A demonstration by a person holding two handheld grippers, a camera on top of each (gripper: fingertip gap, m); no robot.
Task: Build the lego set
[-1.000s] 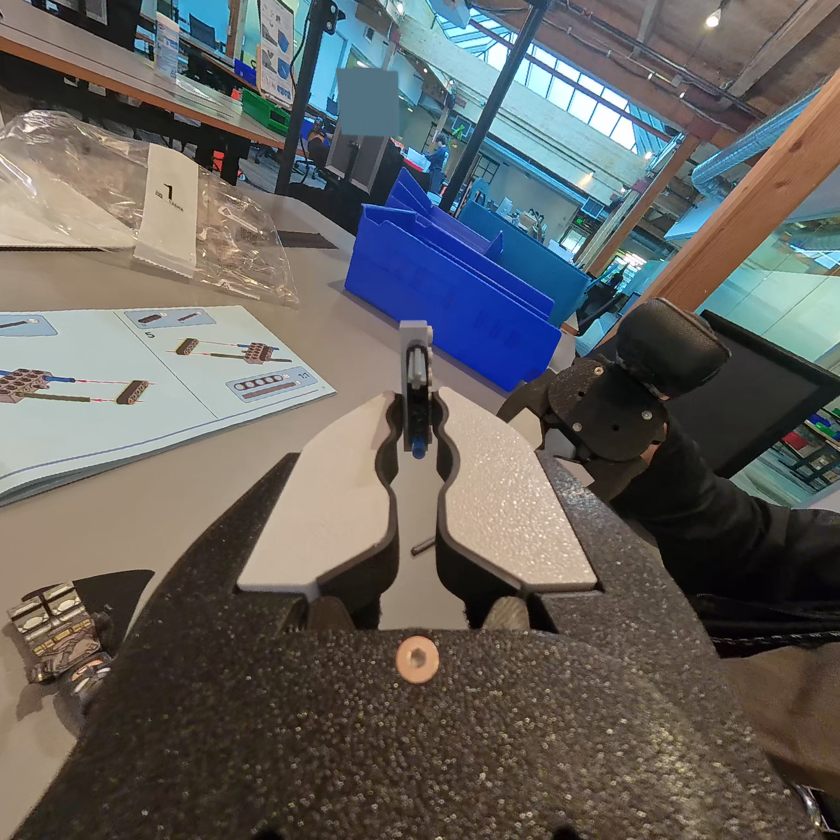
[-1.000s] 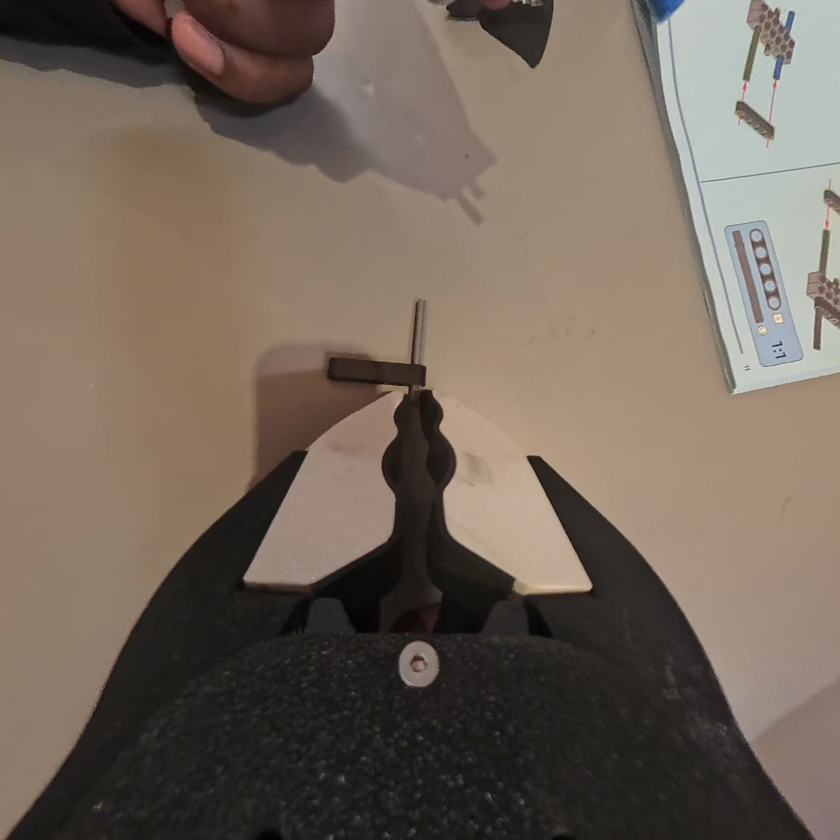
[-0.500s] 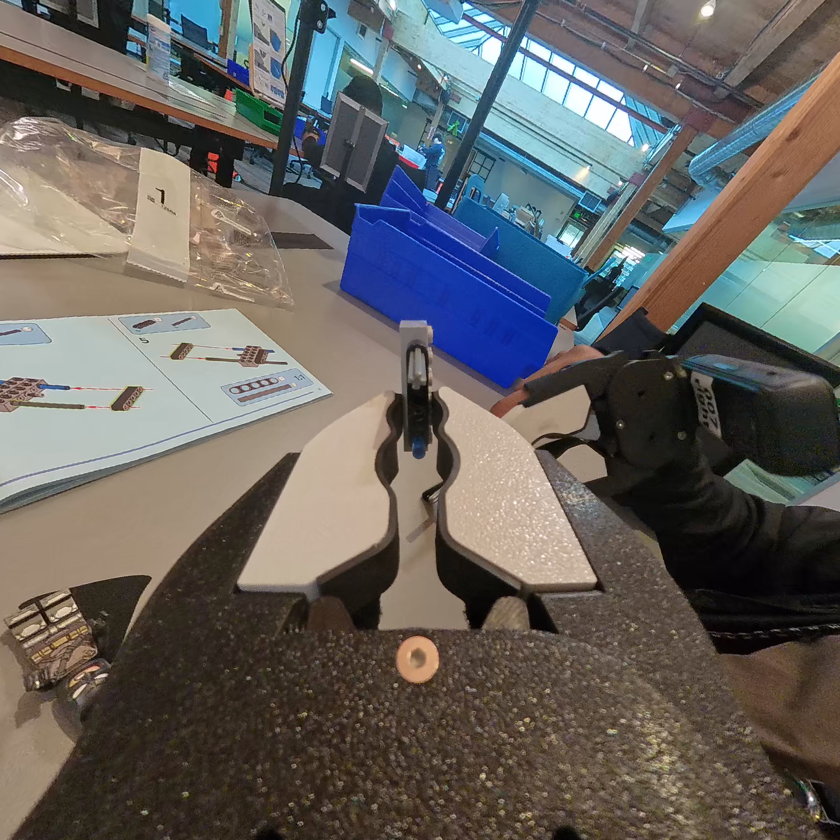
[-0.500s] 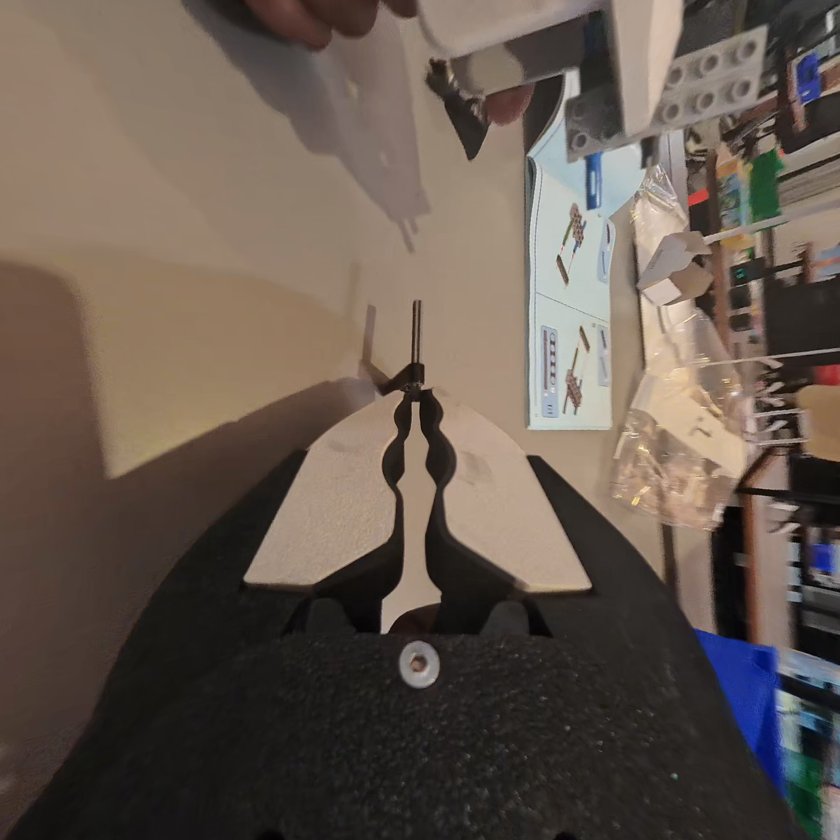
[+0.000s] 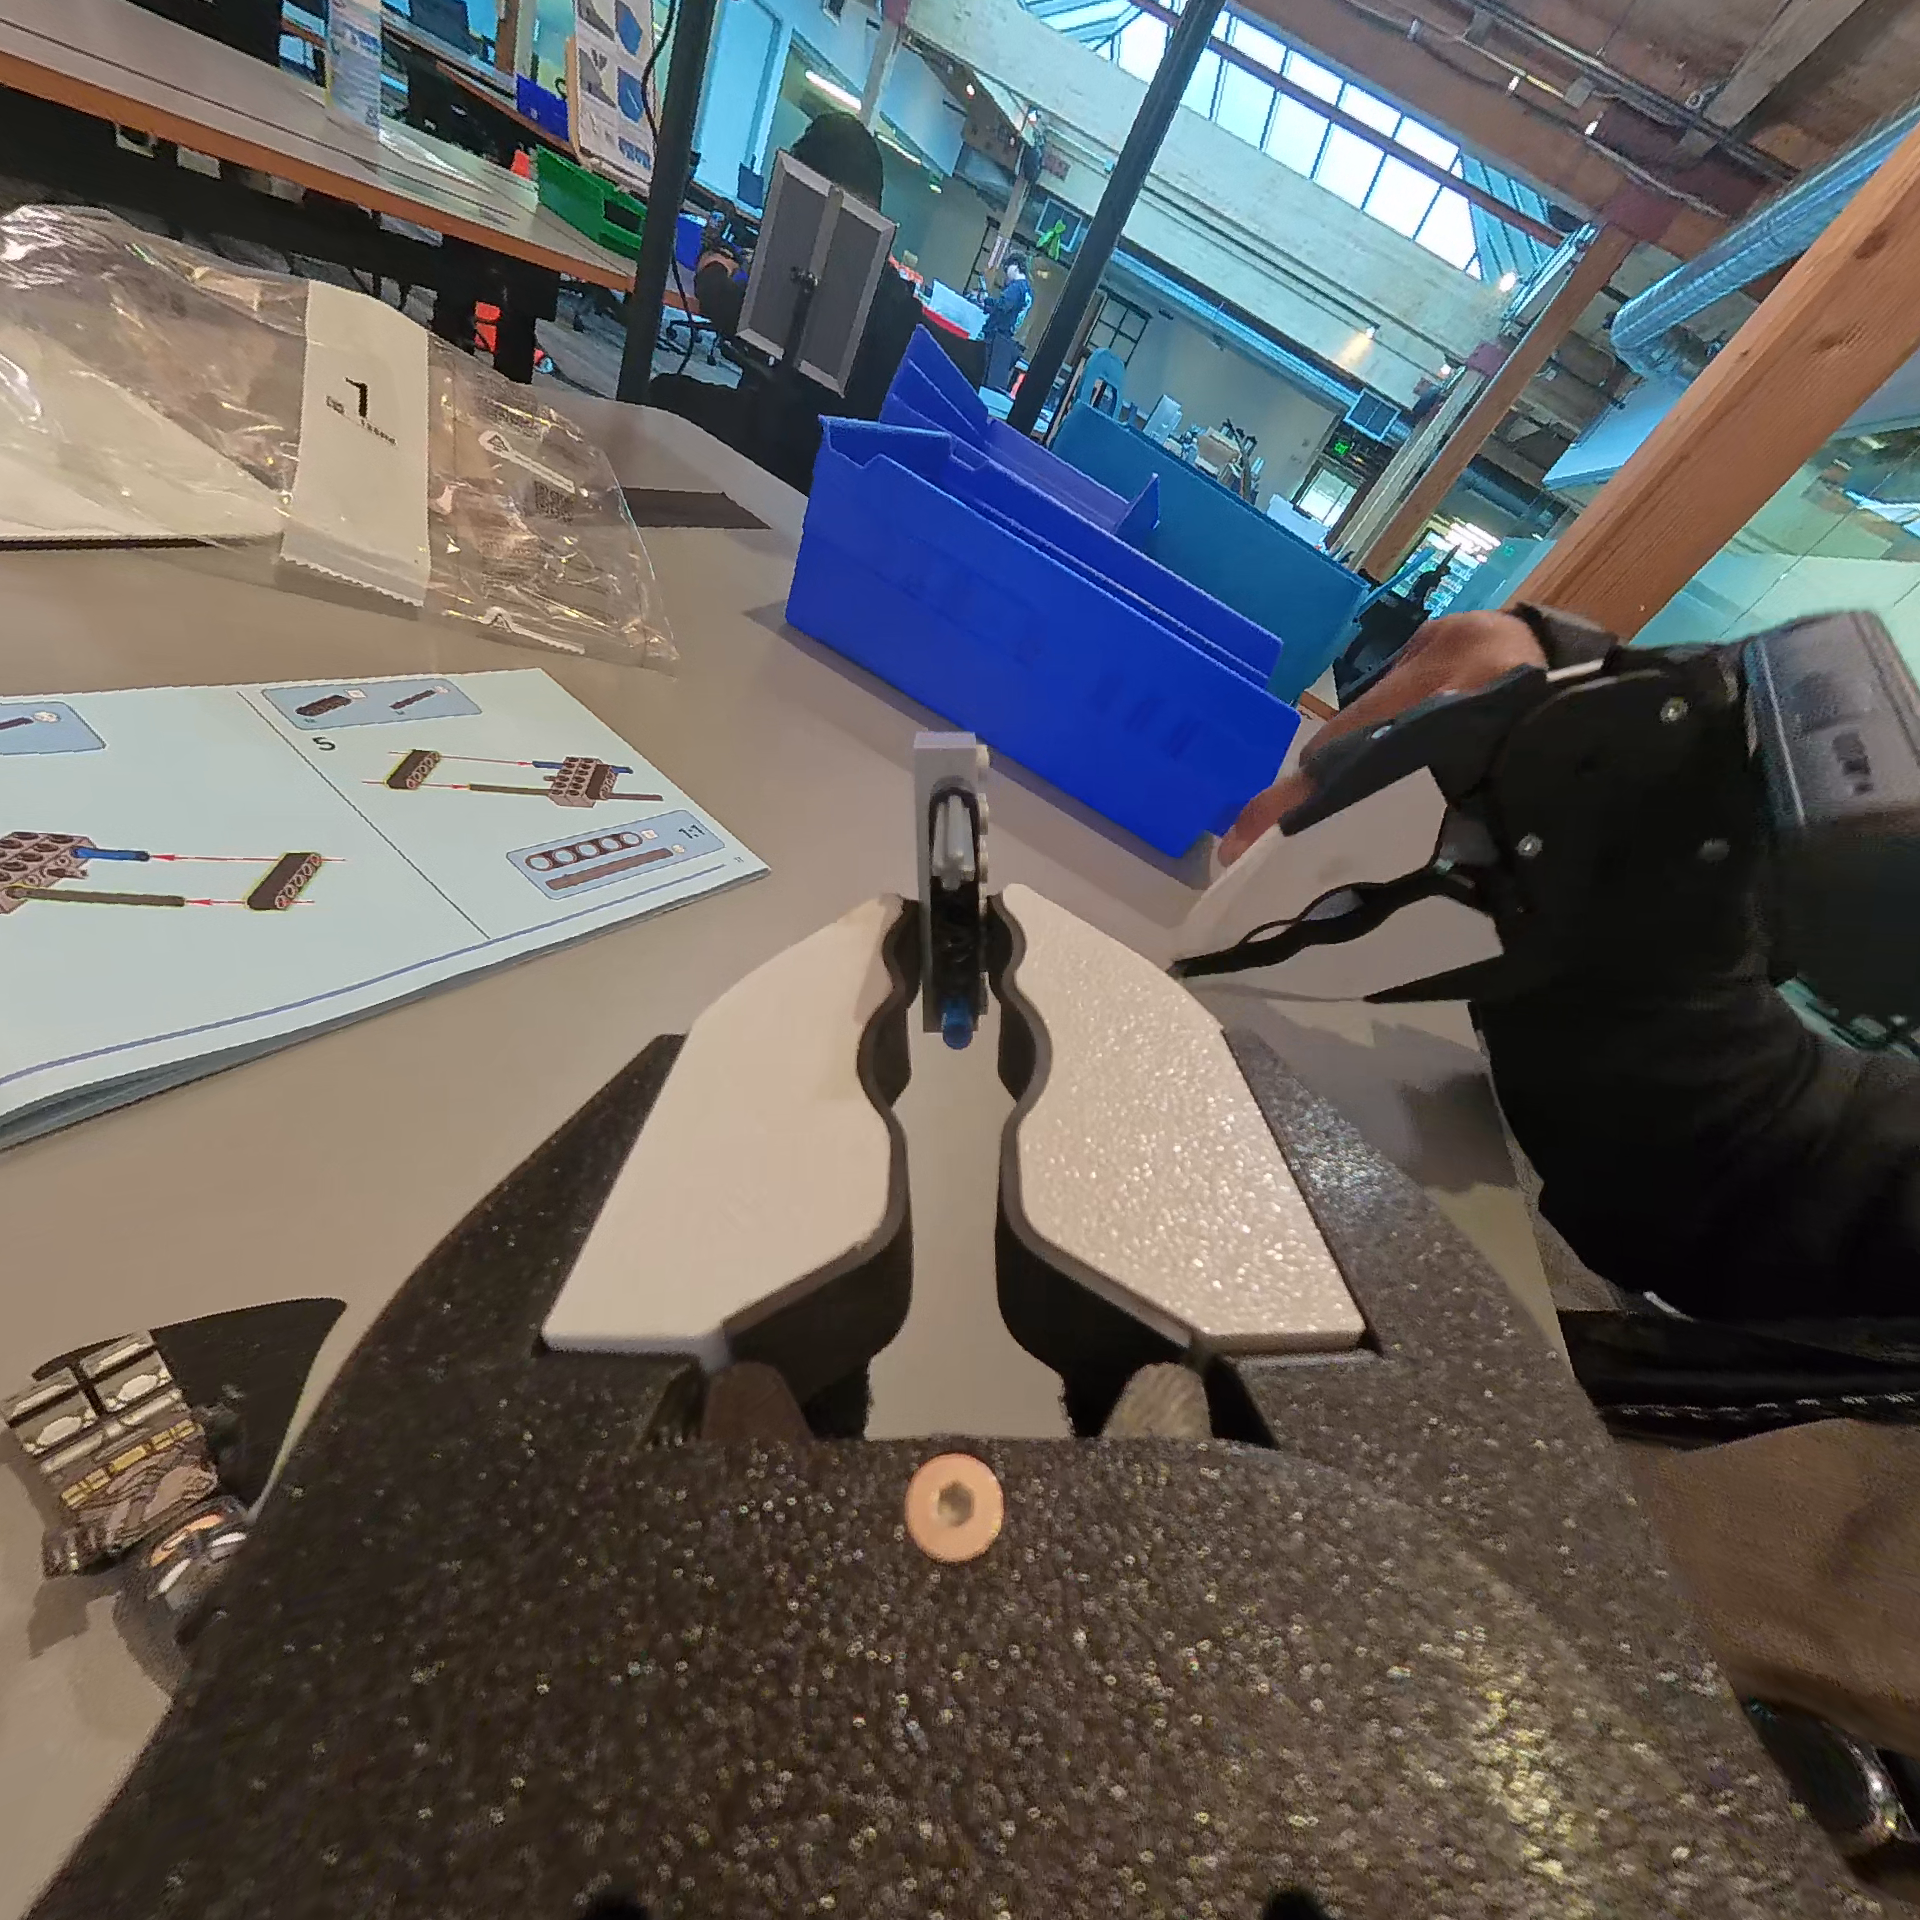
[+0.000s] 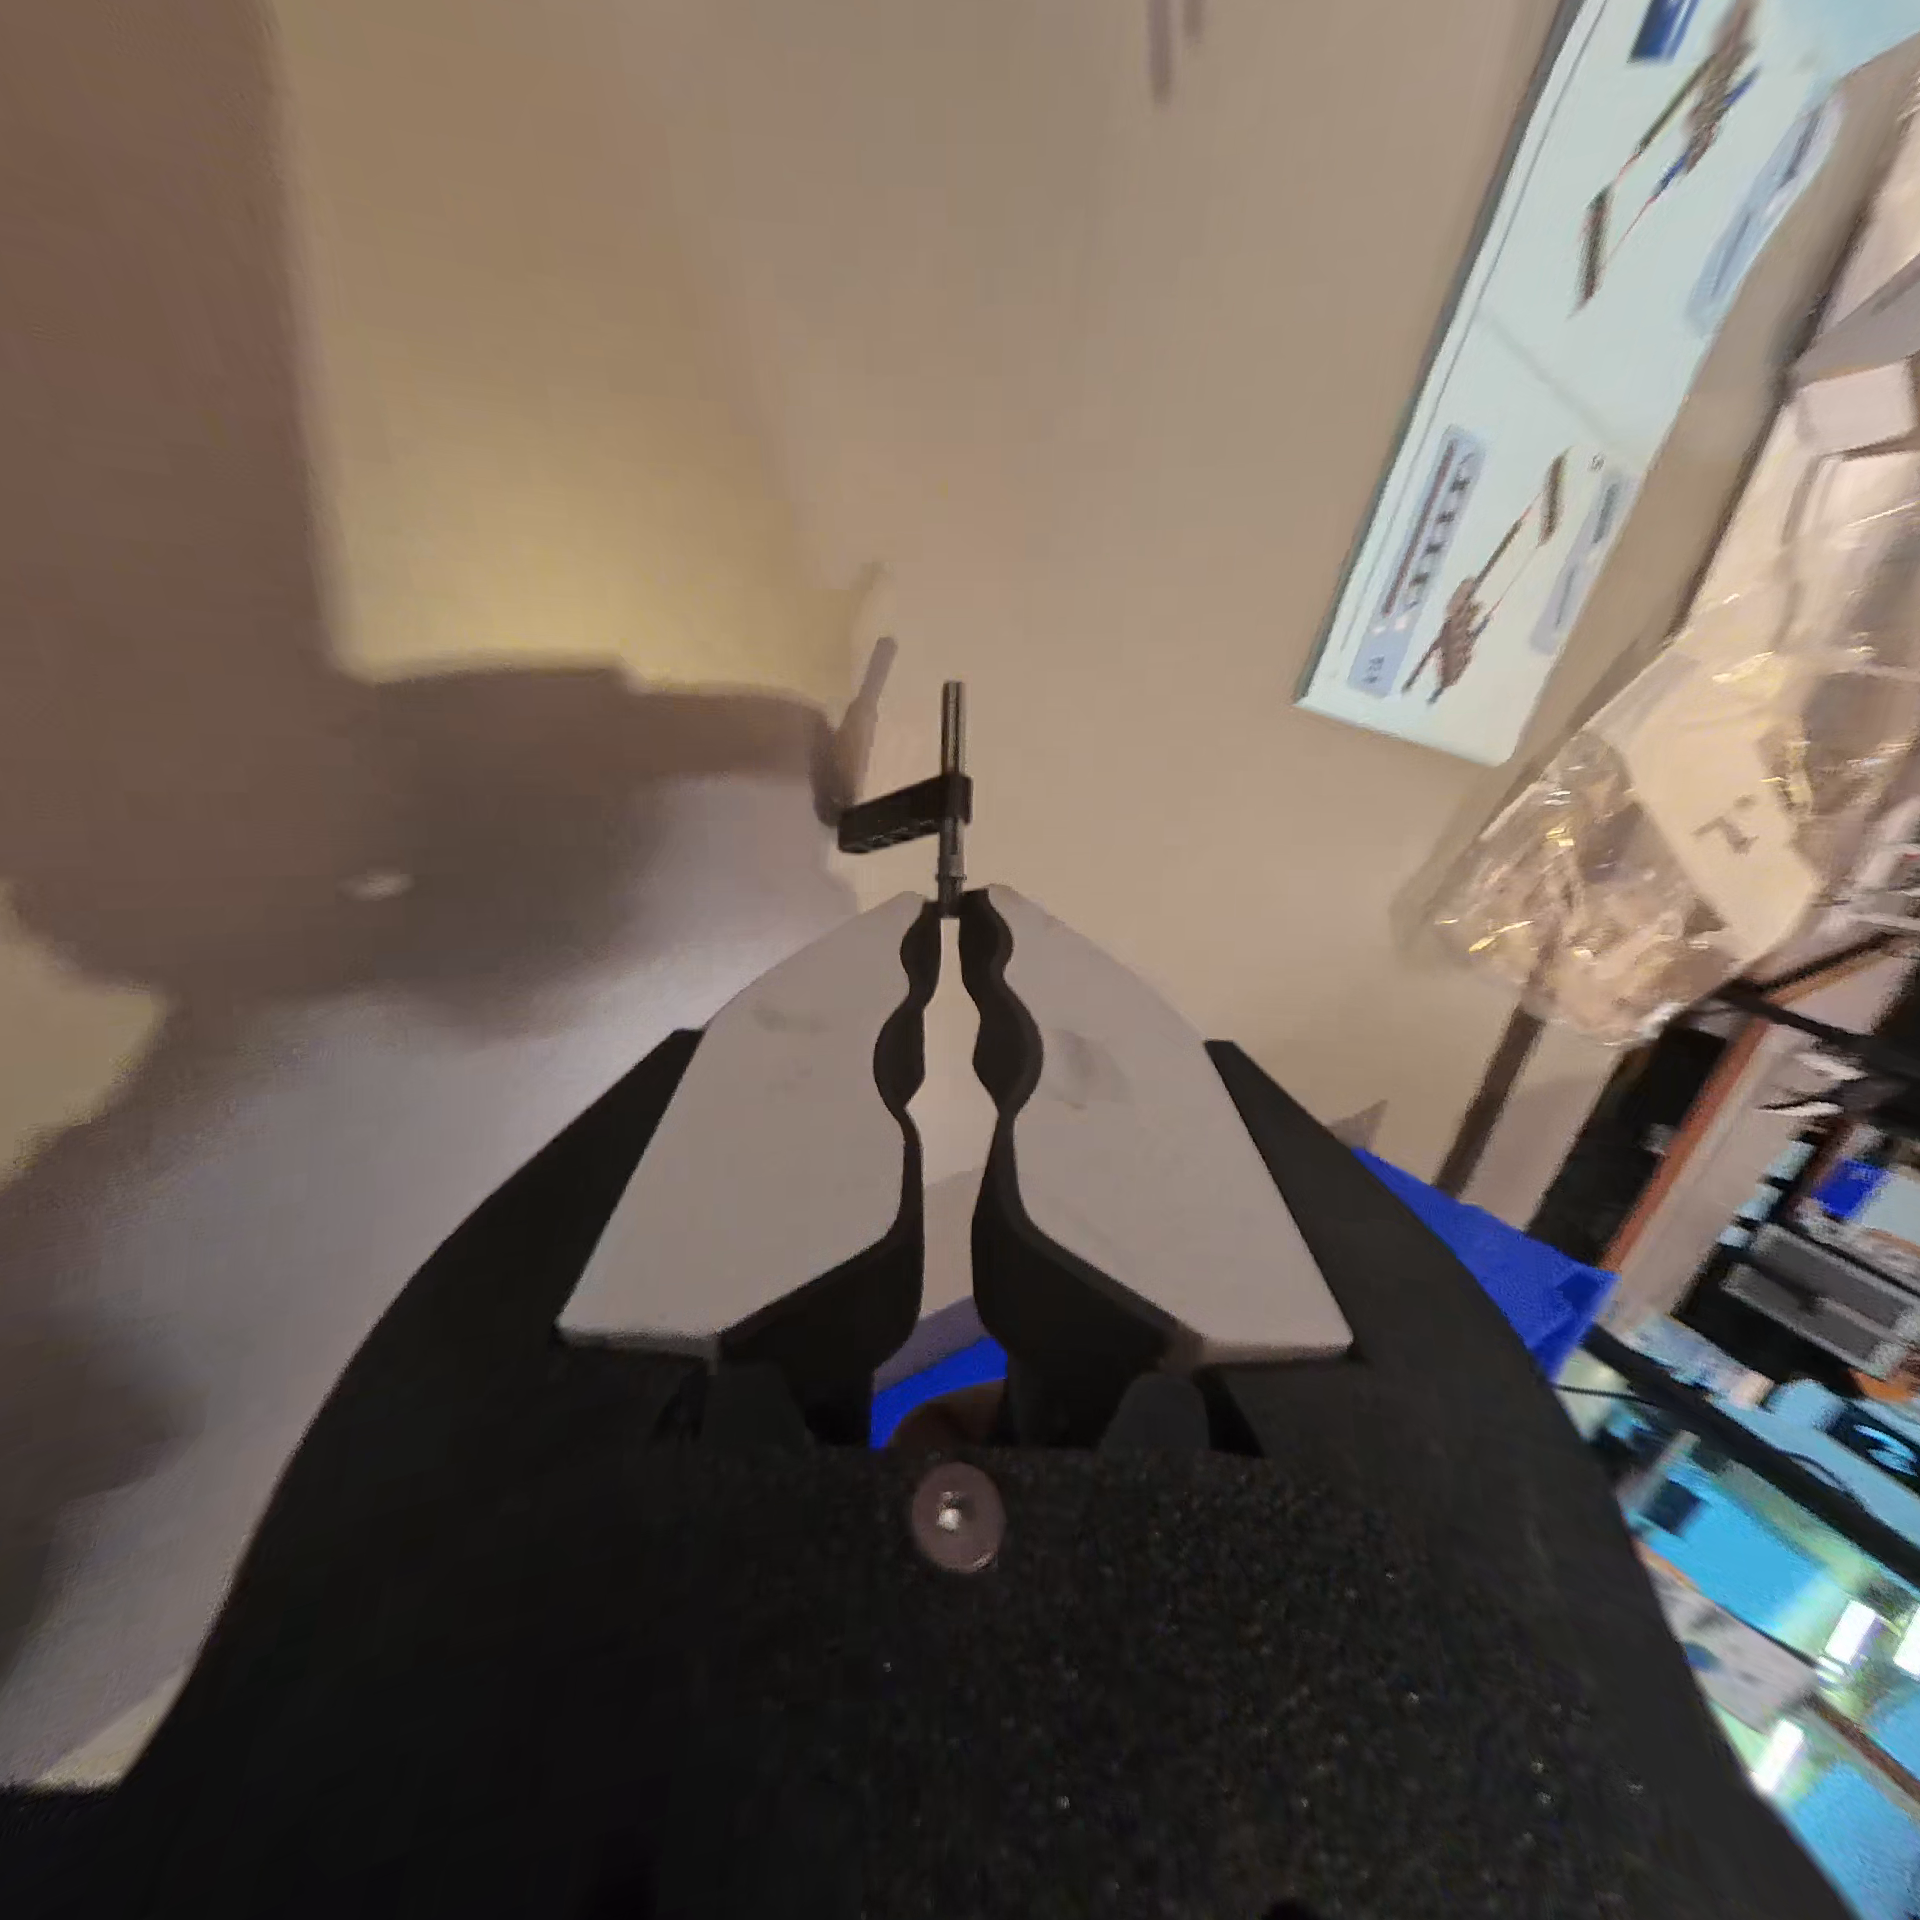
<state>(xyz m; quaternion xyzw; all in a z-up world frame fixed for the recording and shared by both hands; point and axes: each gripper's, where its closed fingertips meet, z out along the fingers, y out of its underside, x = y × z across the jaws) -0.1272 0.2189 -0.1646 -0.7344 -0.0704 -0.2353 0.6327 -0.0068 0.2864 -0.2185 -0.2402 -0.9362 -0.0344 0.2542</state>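
- Behind a grey table [image 5: 312, 1143] in the left wrist view we see a large workshop hall with wooden beams and skylights.
- On that table lie an open instruction booklet [image 5: 312, 883], a clear plastic bag [image 5: 343, 488], a blue bin [image 5: 1039, 623] and, at lower left, a small printed toy piece [image 5: 114, 1455].
- We hold the left gripper [image 5: 951, 914] narrowly closed on an upright grey brick assembly [image 5: 948, 831] with a blue pin at its lower end.
- Our right gripper [image 5: 1195, 961] sits just to the right, nearly closed.
- Beige tabletop [image 6: 1143, 416] fills the blurred right wrist view, with the booklet [image 6: 1558, 416] and bag [image 6: 1714, 831] at right.
- There the right gripper [image 6: 951, 909] pinches a thin dark axle [image 6: 952, 790] carrying a short black beam [image 6: 899, 821] that sticks out leftward.
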